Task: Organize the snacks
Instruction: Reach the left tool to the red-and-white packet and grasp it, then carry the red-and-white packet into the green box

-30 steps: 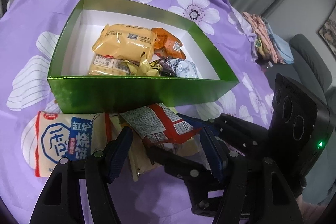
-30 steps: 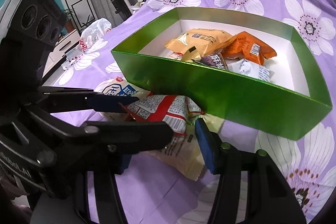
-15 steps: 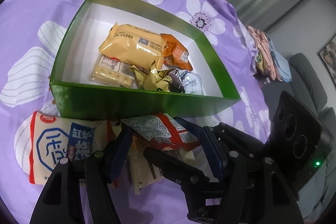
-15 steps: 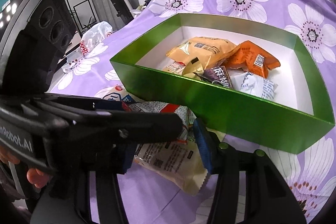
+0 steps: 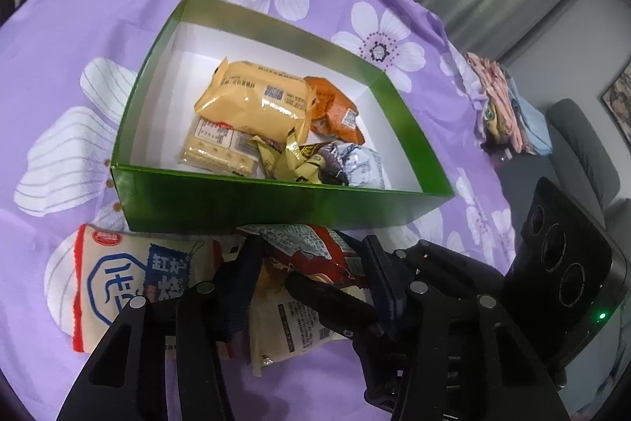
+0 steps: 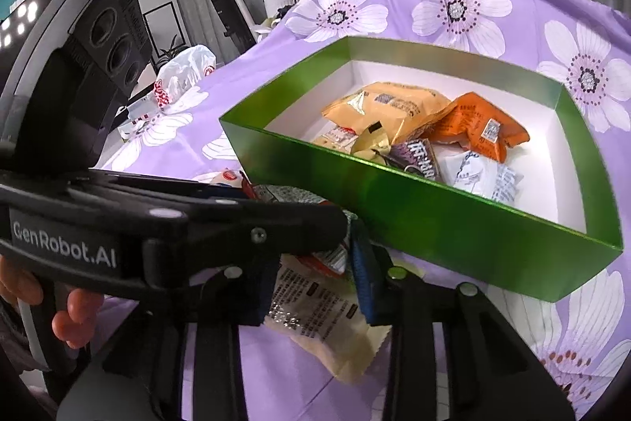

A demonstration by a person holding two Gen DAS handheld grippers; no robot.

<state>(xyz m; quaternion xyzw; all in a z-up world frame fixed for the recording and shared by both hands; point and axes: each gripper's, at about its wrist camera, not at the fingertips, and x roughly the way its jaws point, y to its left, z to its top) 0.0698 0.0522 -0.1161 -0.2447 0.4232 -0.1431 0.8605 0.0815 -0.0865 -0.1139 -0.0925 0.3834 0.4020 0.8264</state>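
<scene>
Currently both hand-held grippers work the loose snack pile on the purple floral cloth (image 5: 59,73), just in front of the green box (image 5: 276,200).

Left gripper (image 5: 311,275): jaws closing, with the red-and-white snack packet (image 5: 303,243) between them. Whether the pads press it yet cannot be told.

Right gripper (image 6: 311,287): jaws closing around the pale cream packet (image 6: 323,318), which lies partly under the red one. Contact of the pads cannot be confirmed either.

A larger white packet with blue print (image 5: 130,279) lies beside these, to the left in the left wrist view, untouched. The box already holds a yellow packet (image 5: 256,101), an orange packet (image 5: 335,109) and several smaller wrapped pieces.

Handling, as judged:
- The packets look light, air-filled and crinkly. The film is probably slippery.
- Contents may be brittle; a hard squeeze across the middle risks crushing them.
- Take hold at a sealed end or a side edge, where the film is flat.
- The two packets overlap, so lifting one could drag the other.
</scene>
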